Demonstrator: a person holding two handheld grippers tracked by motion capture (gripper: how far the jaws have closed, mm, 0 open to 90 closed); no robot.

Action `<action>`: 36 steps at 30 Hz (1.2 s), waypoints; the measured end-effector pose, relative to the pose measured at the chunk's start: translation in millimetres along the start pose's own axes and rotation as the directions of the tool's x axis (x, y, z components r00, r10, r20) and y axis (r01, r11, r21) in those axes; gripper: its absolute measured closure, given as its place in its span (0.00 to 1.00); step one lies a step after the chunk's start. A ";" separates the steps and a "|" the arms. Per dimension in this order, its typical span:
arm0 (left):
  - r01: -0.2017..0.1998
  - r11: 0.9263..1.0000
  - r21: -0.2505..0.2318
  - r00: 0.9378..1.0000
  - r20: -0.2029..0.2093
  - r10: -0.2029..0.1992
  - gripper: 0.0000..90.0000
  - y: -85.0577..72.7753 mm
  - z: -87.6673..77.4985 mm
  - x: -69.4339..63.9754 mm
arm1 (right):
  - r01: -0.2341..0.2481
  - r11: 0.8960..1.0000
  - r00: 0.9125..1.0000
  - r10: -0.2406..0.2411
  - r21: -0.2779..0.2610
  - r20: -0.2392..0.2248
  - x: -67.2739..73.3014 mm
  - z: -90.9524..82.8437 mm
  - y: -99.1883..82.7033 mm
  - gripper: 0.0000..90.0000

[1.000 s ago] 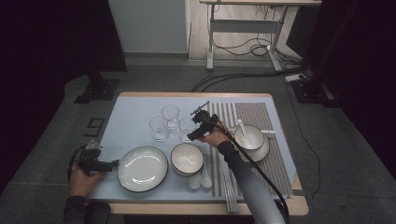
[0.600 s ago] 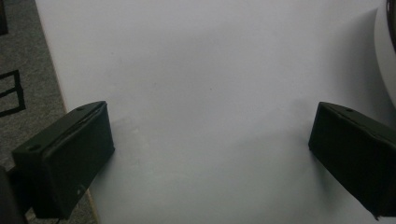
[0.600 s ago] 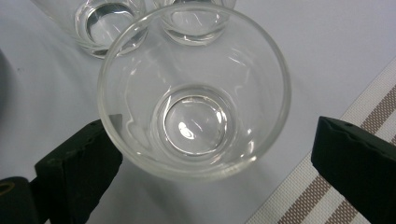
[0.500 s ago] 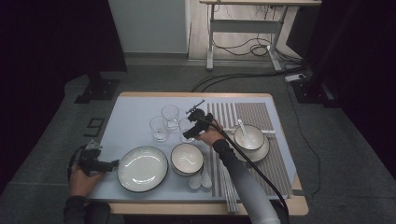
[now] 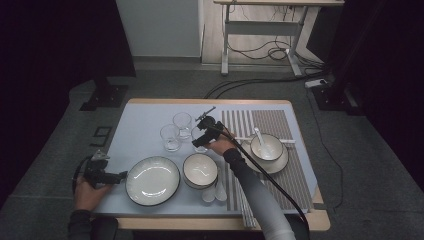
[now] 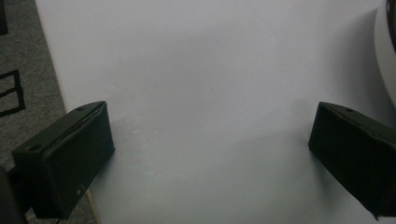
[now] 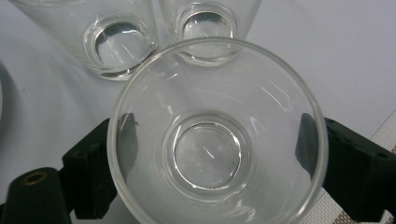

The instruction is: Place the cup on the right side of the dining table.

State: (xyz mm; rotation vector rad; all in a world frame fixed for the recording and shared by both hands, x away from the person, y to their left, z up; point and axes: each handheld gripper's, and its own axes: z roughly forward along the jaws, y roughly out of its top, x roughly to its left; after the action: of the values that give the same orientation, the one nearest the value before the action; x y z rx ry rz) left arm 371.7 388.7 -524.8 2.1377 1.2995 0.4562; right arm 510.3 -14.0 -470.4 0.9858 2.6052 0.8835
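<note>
Your right gripper (image 7: 215, 154) slid left; jaws closing around third glass (image 7: 212, 135), pads not clearly pressing. Left gripper (image 6: 210, 154) wide open, near-left.

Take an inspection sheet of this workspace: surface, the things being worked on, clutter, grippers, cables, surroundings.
Surface: pale table, striped mat on its right part.
Job's things: three glasses; one between the right gripper's jaws, two beside it.
Clutter: plate, bowl, two spoons, second bowl on a plate with a spoon.
Grippers: right gripper jaws have just been closing, either side of the glass, contact unclear; left gripper open over bare table beside the plate.
Cables: right gripper's cable trails along the forearm; floor cables behind the table.
Surroundings: carpet, desk frame, dark sides.
</note>
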 end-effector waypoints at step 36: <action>0.000 1.000 0.000 1.000 -0.001 0.000 0.00 0.0 0.0 -0.2 | -0.026 1.000 0.995 0.024 0.012 0.092 -9.6 -34.0 8.5 0.20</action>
State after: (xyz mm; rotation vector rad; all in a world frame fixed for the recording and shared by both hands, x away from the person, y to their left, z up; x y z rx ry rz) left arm 371.6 388.6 -524.8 2.1378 1.2994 0.4576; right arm 508.5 -30.9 -438.2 1.0390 2.5304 0.8087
